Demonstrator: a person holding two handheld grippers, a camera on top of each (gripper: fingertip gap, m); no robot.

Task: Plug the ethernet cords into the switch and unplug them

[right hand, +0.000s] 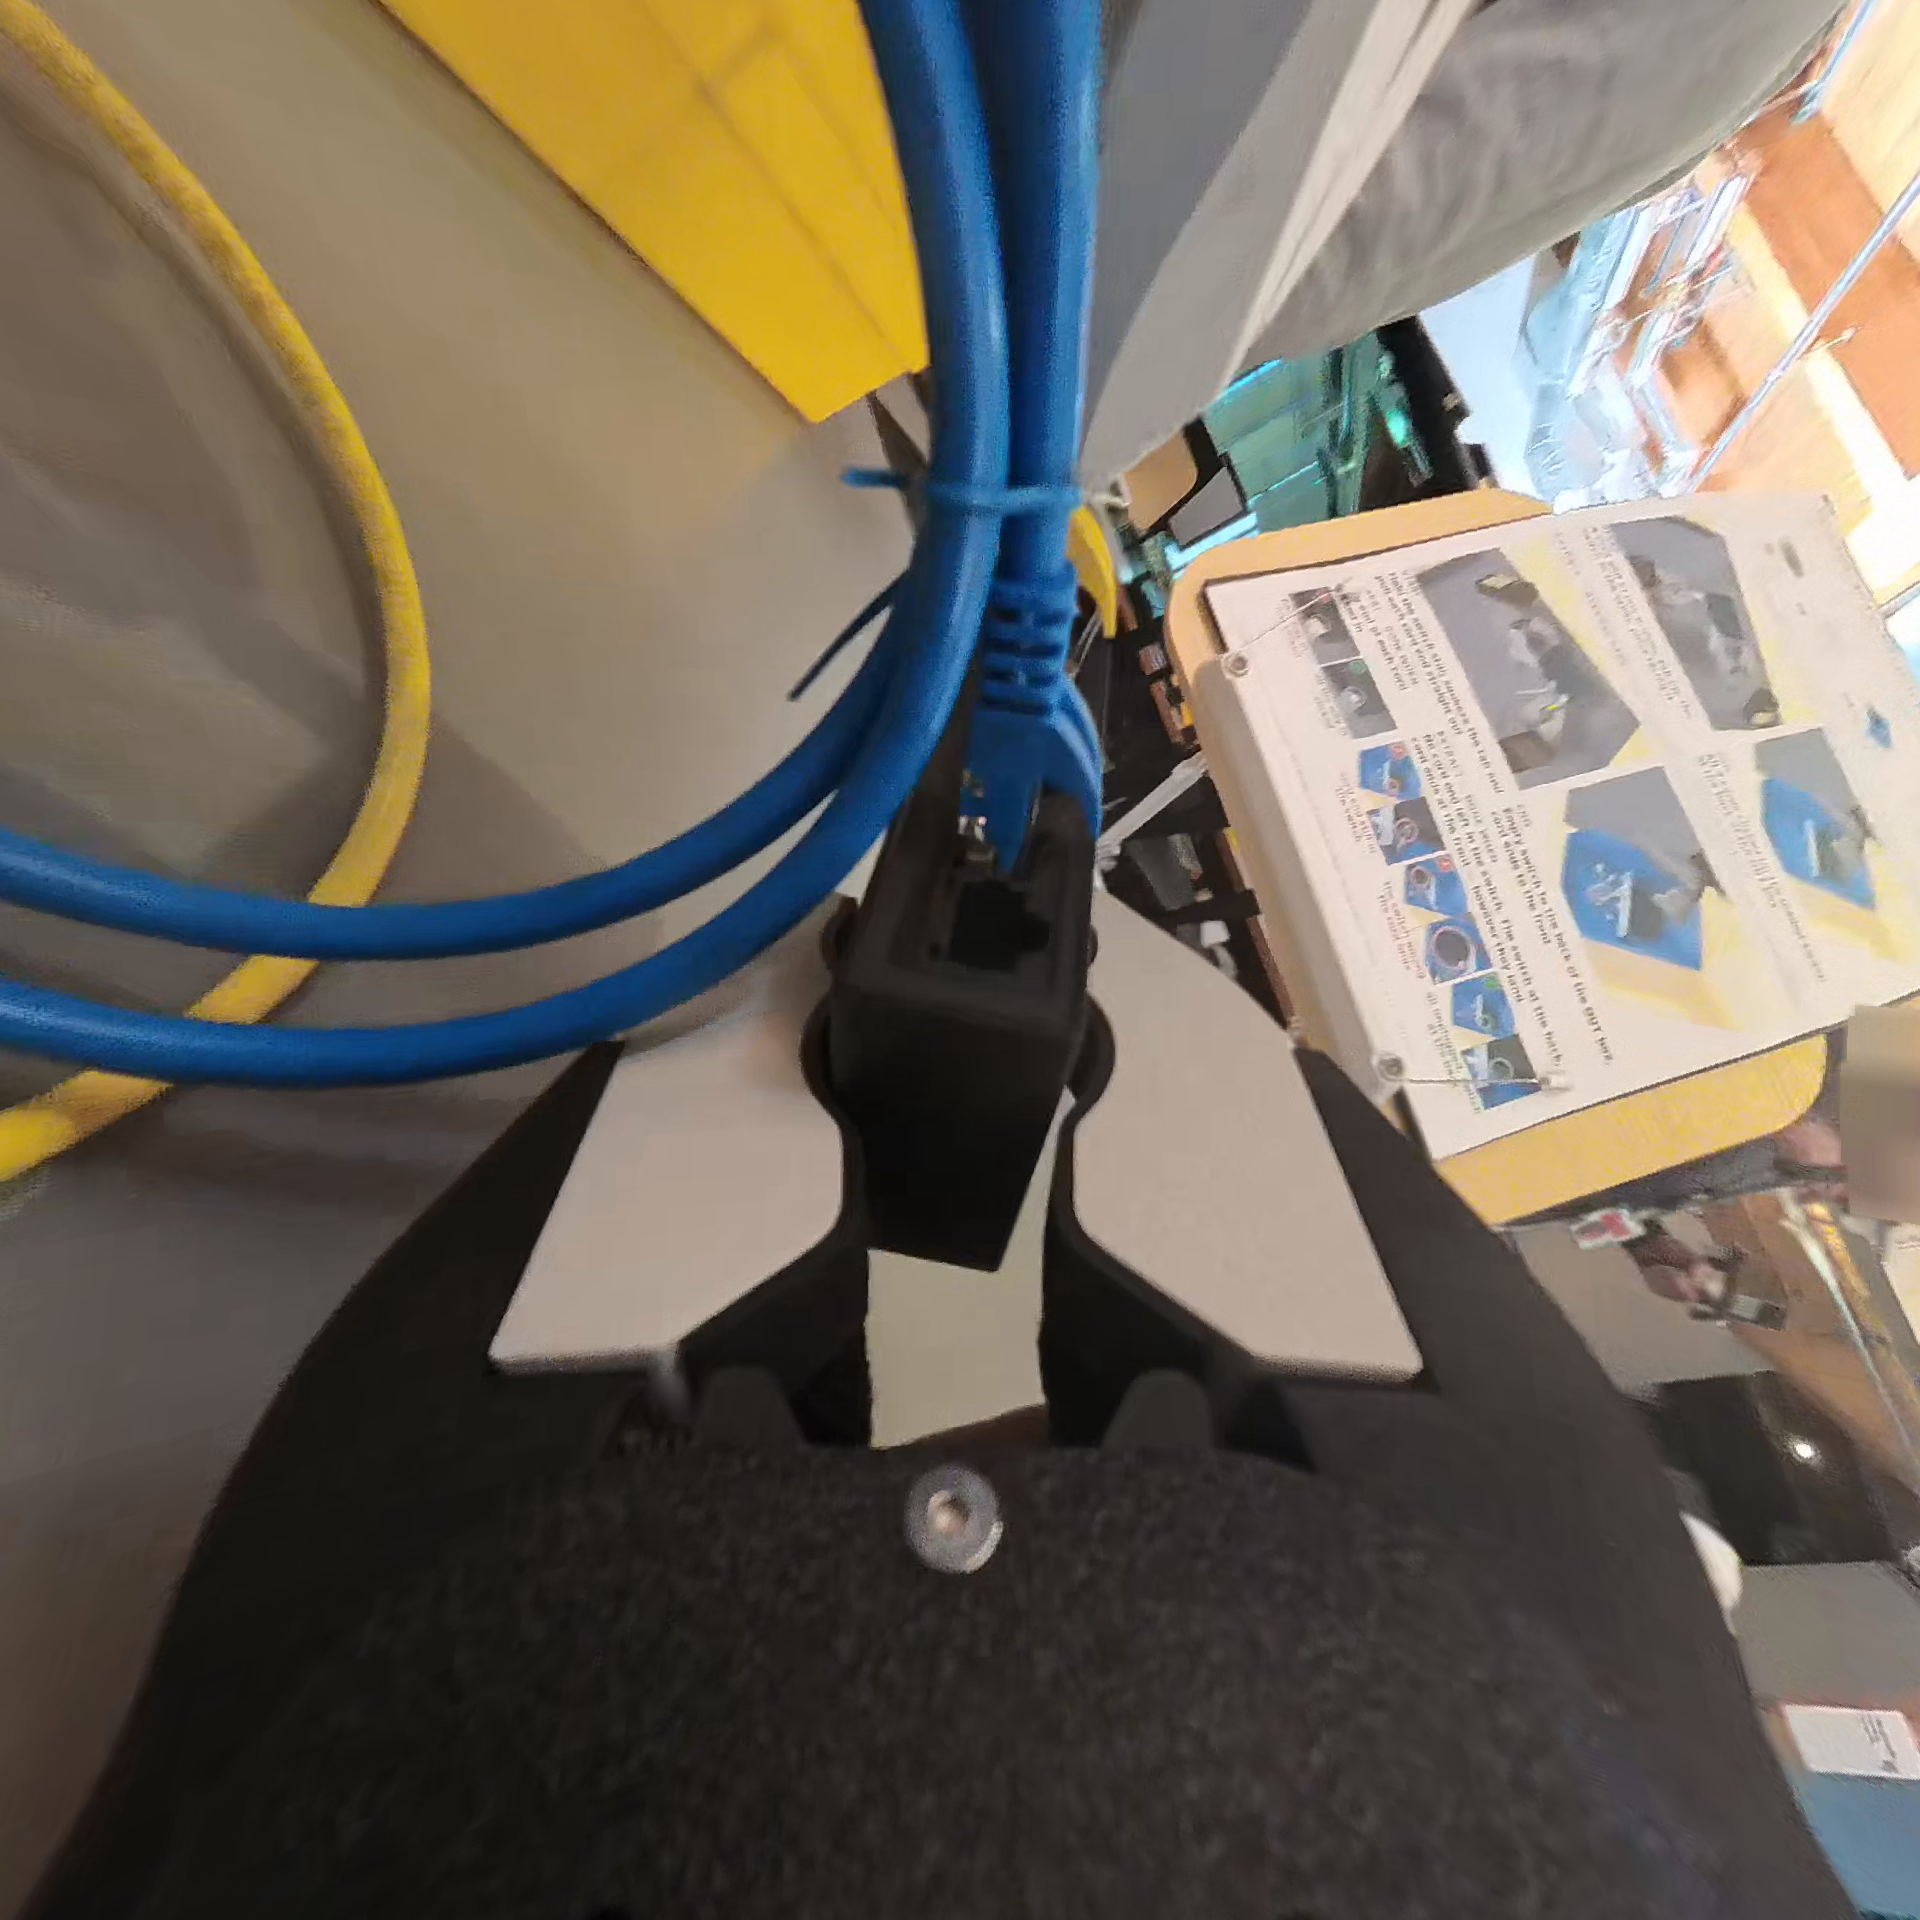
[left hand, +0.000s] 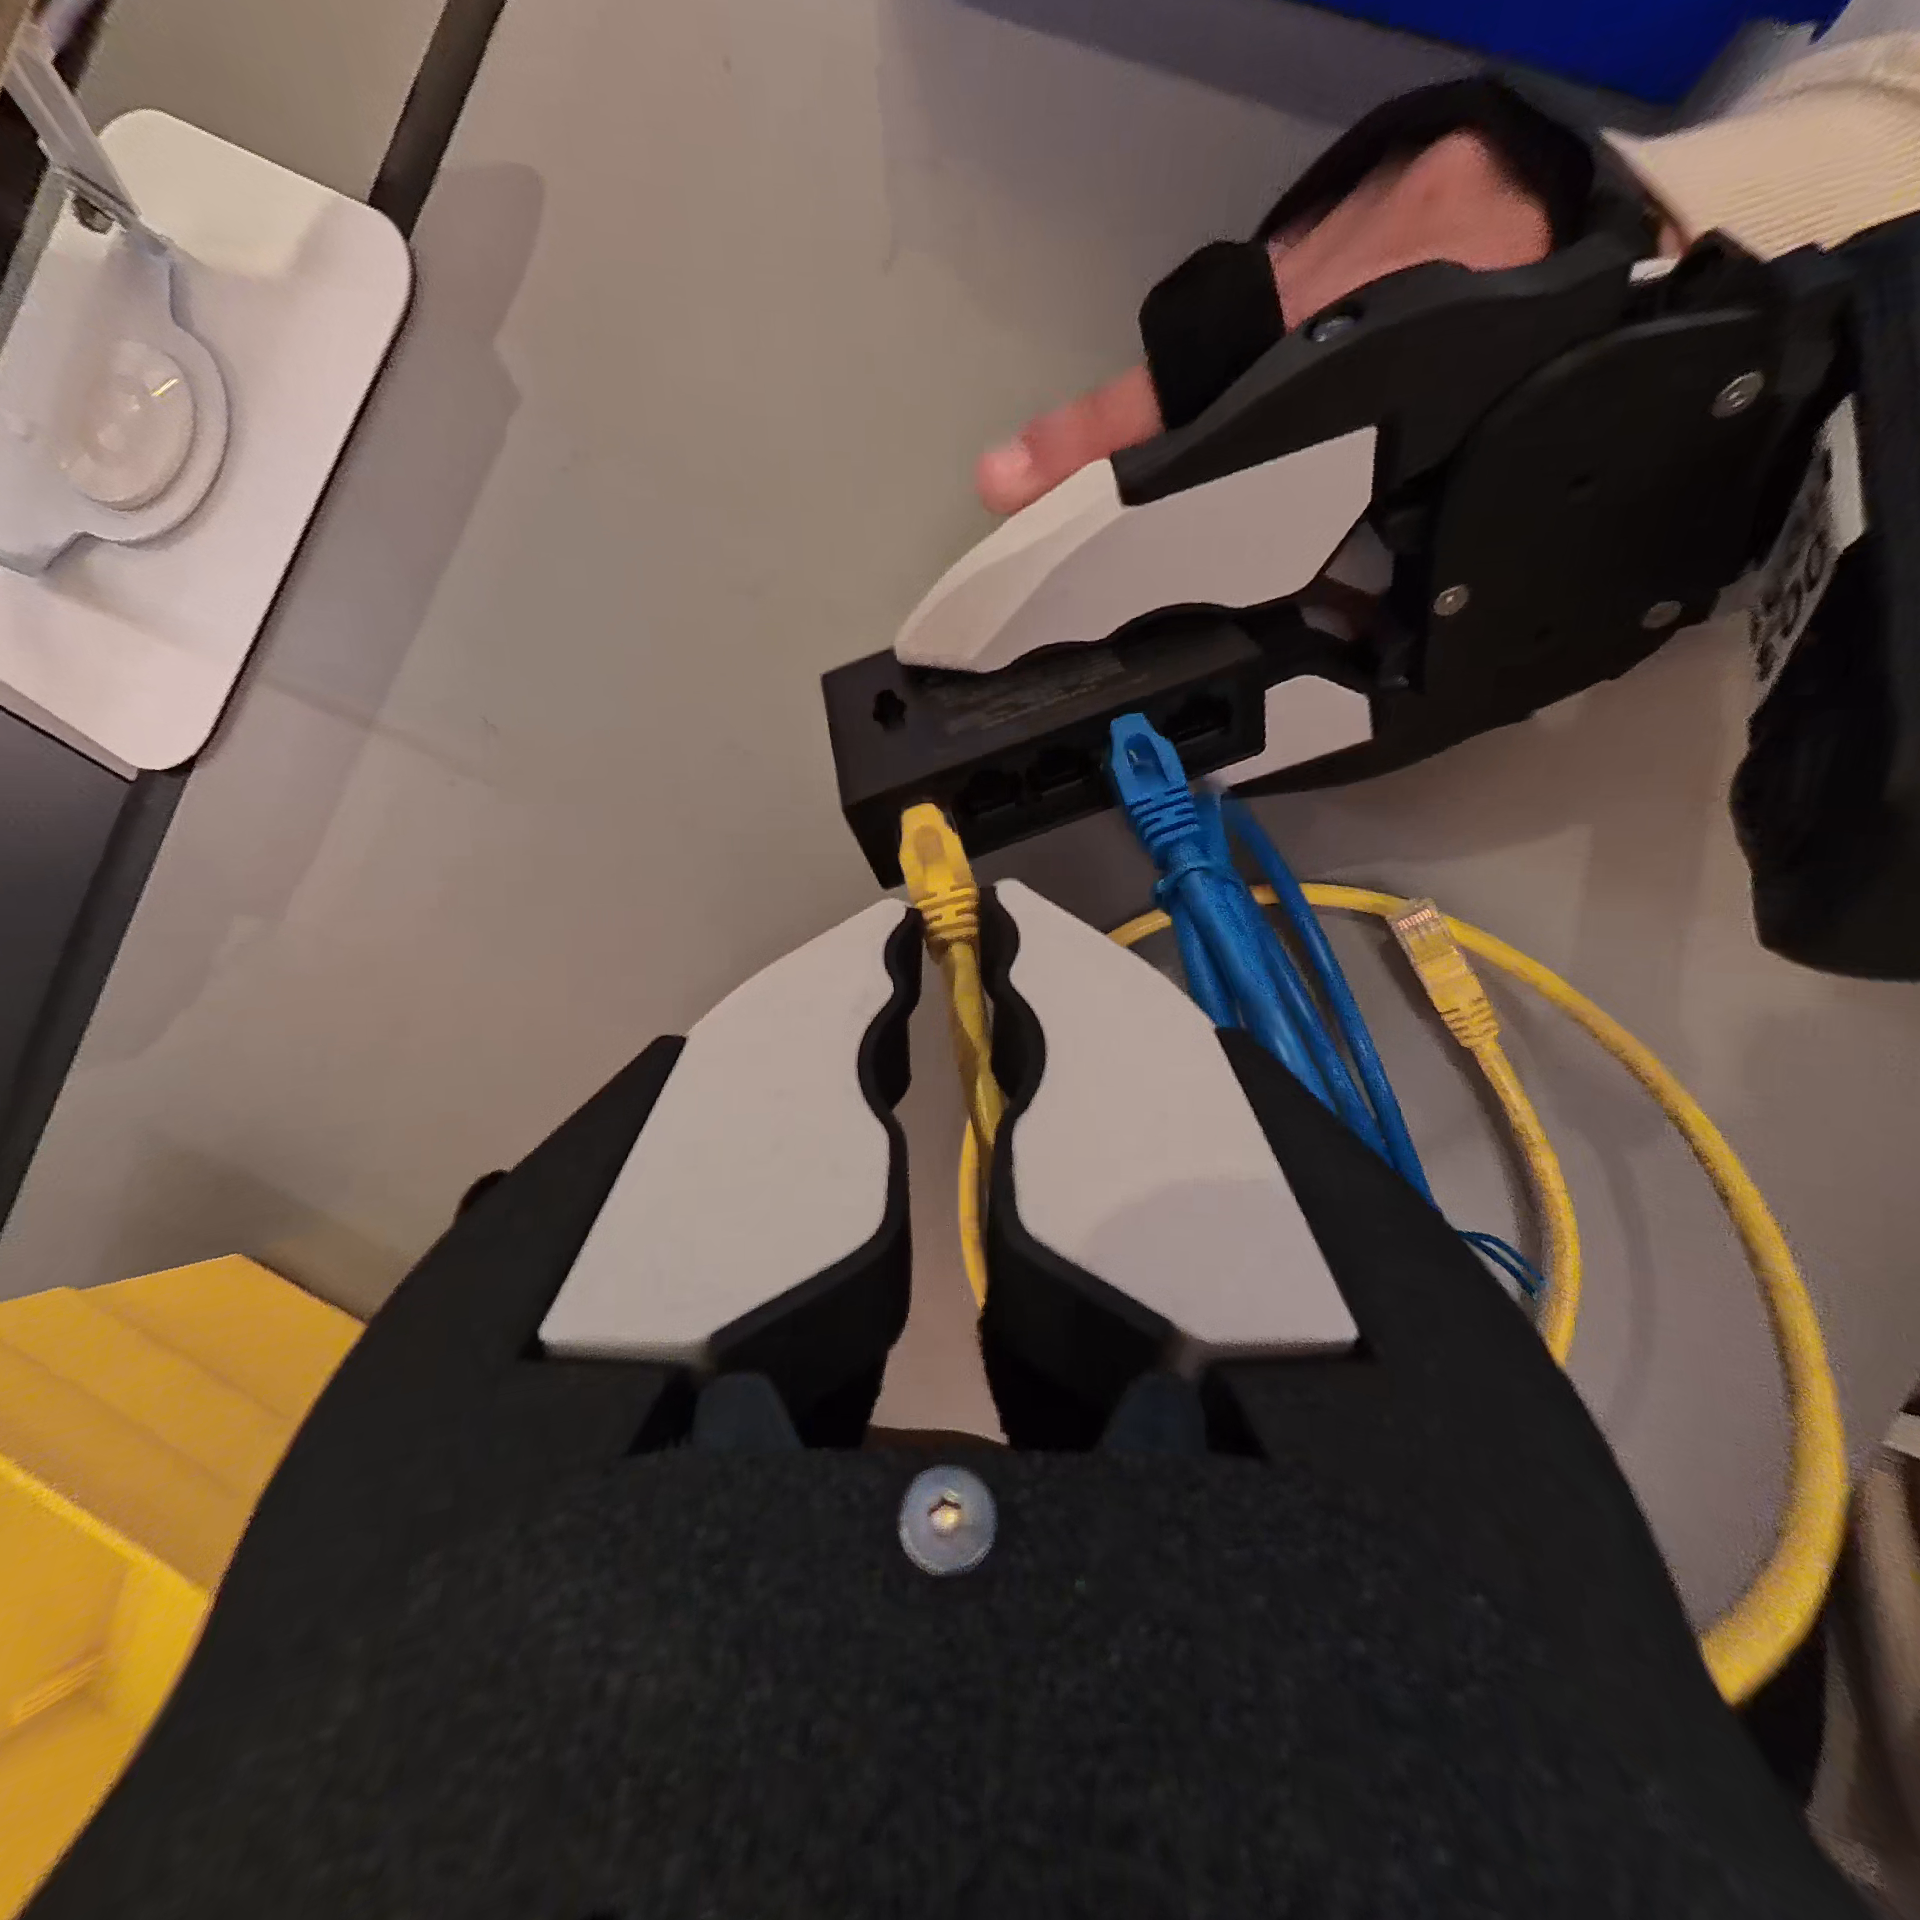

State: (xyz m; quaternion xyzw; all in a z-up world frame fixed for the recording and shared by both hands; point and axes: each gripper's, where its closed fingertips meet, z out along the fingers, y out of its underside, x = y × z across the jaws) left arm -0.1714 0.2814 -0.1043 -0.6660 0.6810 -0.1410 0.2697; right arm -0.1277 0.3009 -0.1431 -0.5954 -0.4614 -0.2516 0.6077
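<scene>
Clearly mid-task: the right gripper [left hand: 1049, 665] was clamped on the black switch [left hand: 1039, 748], one finger on top and one beneath, holding it lifted off the grey table [left hand: 623, 520] with its ports facing the left gripper [left hand: 954, 935]. The blue cord [left hand: 1148, 774] sat plugged in toward the right of the port row; its tied bundle trailed down onto the table. The yellow cord [left hand: 935, 852] sat in the leftmost port. Left fingers [left hand: 831, 1039] stood nearly closed around the yellow cable just behind the plug's boot, seemingly gripping it, though firm contact was hard to confirm. The yellow cord's free end [left hand: 1439, 961] lay on the table to the right. Judged step: yellow plug either just seated or about to be pulled. A pull would probably need the latch tab pressed first, then a straight draw away from the switch while the right held steady.
</scene>
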